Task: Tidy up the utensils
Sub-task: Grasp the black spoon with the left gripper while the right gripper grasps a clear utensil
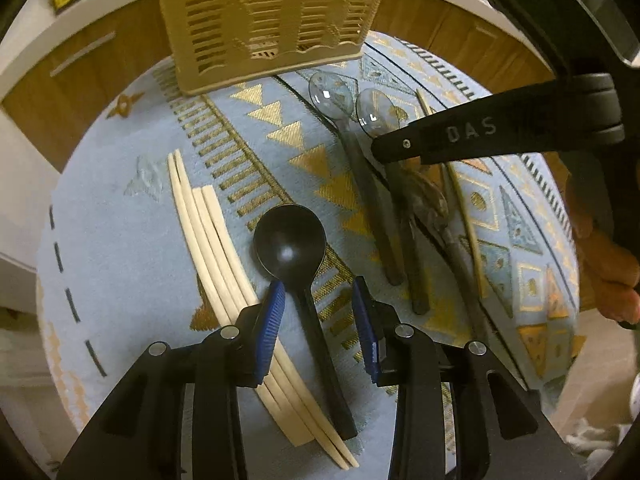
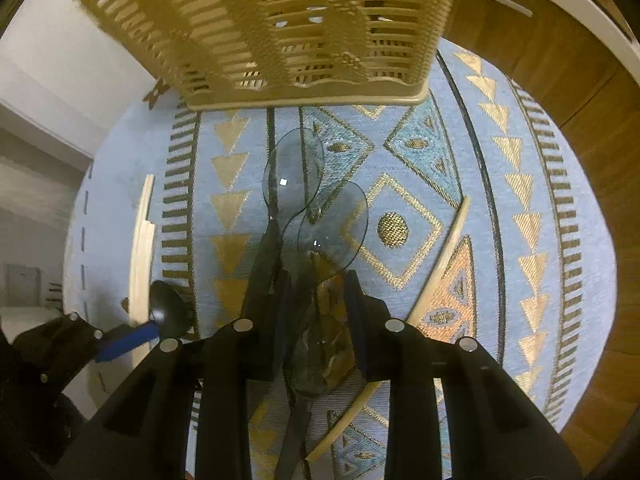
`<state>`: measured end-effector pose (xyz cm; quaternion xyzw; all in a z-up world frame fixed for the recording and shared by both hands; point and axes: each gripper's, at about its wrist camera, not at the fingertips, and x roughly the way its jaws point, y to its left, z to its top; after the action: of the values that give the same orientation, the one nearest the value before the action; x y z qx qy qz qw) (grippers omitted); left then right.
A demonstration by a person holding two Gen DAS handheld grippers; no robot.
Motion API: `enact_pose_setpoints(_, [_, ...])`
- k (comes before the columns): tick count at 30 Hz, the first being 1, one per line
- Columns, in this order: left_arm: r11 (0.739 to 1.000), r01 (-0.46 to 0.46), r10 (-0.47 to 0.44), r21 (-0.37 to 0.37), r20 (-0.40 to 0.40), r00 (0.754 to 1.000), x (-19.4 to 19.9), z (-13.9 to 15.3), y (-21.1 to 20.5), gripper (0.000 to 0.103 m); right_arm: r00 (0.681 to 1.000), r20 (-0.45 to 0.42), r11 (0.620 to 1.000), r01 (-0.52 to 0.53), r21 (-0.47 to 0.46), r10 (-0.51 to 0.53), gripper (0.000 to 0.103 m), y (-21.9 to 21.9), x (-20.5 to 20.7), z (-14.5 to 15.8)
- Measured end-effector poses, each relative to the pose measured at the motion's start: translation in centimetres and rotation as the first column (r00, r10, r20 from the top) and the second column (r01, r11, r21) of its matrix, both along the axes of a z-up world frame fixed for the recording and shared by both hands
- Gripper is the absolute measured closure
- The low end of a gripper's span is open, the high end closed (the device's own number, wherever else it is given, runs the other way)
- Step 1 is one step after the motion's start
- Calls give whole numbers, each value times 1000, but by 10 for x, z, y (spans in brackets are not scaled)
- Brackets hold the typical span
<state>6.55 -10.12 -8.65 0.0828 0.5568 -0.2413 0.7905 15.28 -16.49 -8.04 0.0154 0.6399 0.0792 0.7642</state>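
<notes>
A black spoon [image 1: 288, 240] lies on the blue patterned cloth [image 1: 120, 220]. My left gripper [image 1: 318, 292] is open, its blue pads on either side of the spoon's neck, just above it. Several pale chopsticks [image 1: 208, 232] lie left of the spoon. My right gripper [image 2: 316, 280] is open over a cluster of clear-bowled spoons [image 2: 332, 216] with dark handles; one spoon's neck lies between its fingers. It also shows in the left wrist view [image 1: 384, 152]. The tan slotted utensil basket [image 1: 264, 12] stands at the far end, also in the right wrist view [image 2: 288, 28].
A single wooden chopstick [image 2: 436, 272] lies right of the clear spoons. A third clear spoon [image 2: 316, 360] lies under my right gripper. Wooden cabinet fronts [image 2: 560, 60] surround the round table's far edge. My left gripper shows in the right wrist view [image 2: 120, 340].
</notes>
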Motion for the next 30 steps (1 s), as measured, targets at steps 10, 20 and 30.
enact_pose_setpoints(10, [998, -8, 5, 61, 44, 999, 5, 2, -1, 92, 998, 8, 992, -62, -114, 63, 91, 36, 5, -4])
enact_pose_setpoints(20, [997, -68, 69, -22, 27, 997, 11, 2, 10, 98, 995, 46, 993, -81, -90, 86, 101, 25, -4, 1])
enact_pose_setpoints(30, [973, -144, 161, -178, 87, 983, 9, 32, 32, 98, 997, 74, 997, -7, 74, 2, 101, -7, -6, 6])
